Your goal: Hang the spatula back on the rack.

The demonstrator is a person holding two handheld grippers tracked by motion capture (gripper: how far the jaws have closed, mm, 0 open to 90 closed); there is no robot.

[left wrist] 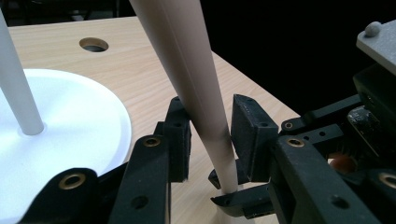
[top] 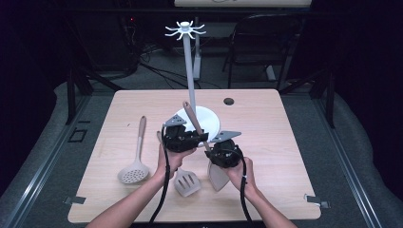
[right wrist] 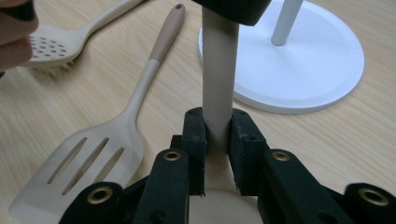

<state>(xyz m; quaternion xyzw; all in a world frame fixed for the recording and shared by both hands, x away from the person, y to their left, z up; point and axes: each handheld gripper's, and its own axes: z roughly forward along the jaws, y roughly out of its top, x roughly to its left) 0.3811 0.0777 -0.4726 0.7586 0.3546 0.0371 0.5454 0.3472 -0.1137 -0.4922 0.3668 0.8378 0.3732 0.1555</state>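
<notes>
Held utensil: a beige spatula (top: 209, 161) with a brown-tipped handle is held tilted above the table, handle end up toward the stand's pole, blade low at the near side.
Right gripper (right wrist: 217, 135): its jaws are pinched on the spatula's handle low down, just above the blade; both pads are pressed against the handle in the right gripper view.
Left gripper (left wrist: 210, 135): its jaws are set either side of the same handle higher up; the left pad is seen touching it, while contact on the other side cannot be made out.
Stand: a white utensil stand (top: 209, 121) with a round base, tall pole and hooked top is placed mid-table, just behind the grippers.
Other utensils: a slotted turner (top: 186, 183) lies flat between the two forearms; a skimmer spoon (top: 134, 166) lies to its left, well apart from the stand.
Table edges: the wooden table (top: 285, 156) has bare room at the right and far sides; a cable hole (top: 229, 101) is set near the far edge.
Near edge: the forearms cross it; the turner lies near it.
Hidden: the middle of the spatula's handle is covered by the grippers in the high view, and its blade is partly covered by the right gripper.
Cut off: the spatula's handle end runs out of the top of both gripper views.
</notes>
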